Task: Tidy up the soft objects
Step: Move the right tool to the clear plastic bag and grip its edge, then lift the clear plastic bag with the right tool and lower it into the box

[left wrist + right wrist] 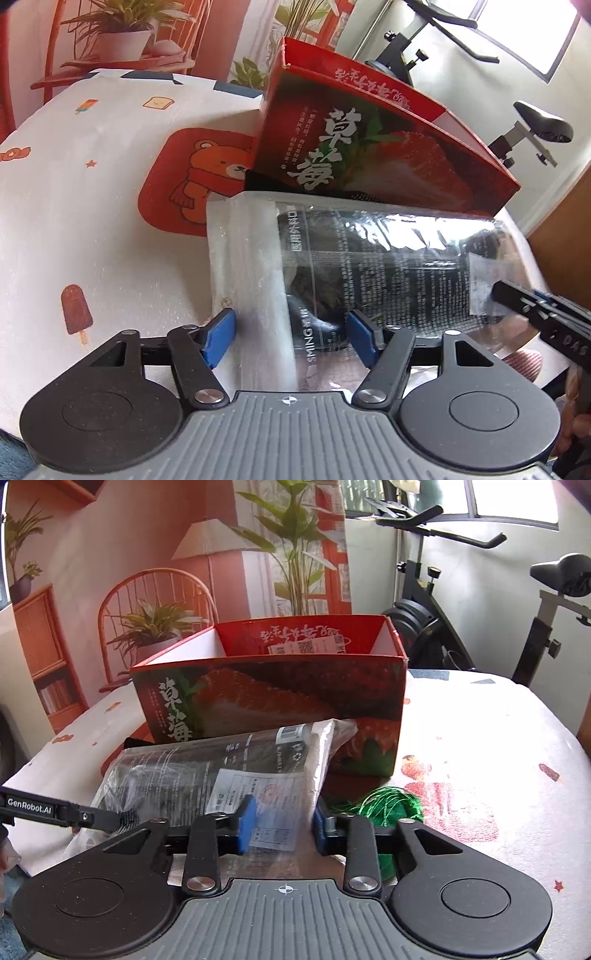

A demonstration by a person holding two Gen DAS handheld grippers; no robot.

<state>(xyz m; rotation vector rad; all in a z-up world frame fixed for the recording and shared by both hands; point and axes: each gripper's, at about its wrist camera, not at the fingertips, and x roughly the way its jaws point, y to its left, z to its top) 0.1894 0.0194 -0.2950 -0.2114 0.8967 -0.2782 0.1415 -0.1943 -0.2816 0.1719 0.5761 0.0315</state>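
A clear plastic bag of black face masks (369, 266) lies tilted in front of a red strawberry box (369, 147). My left gripper (291, 338) is open, its blue pads on either side of the bag's sealed end. My right gripper (282, 823) is open around the bag's other end (229, 775), with a white label between the pads. The box (273, 698) is open at the top and stands just behind the bag. The right gripper shows in the left wrist view (532, 314); the left gripper shows in the right wrist view (59, 810).
A green ball of string (388, 805) lies beside the bag, right of my right gripper. The white patterned tablecloth (74, 206) covers the table, with a red bear mat (199, 177) beside the box. An exercise bike (480, 602) stands behind the table.
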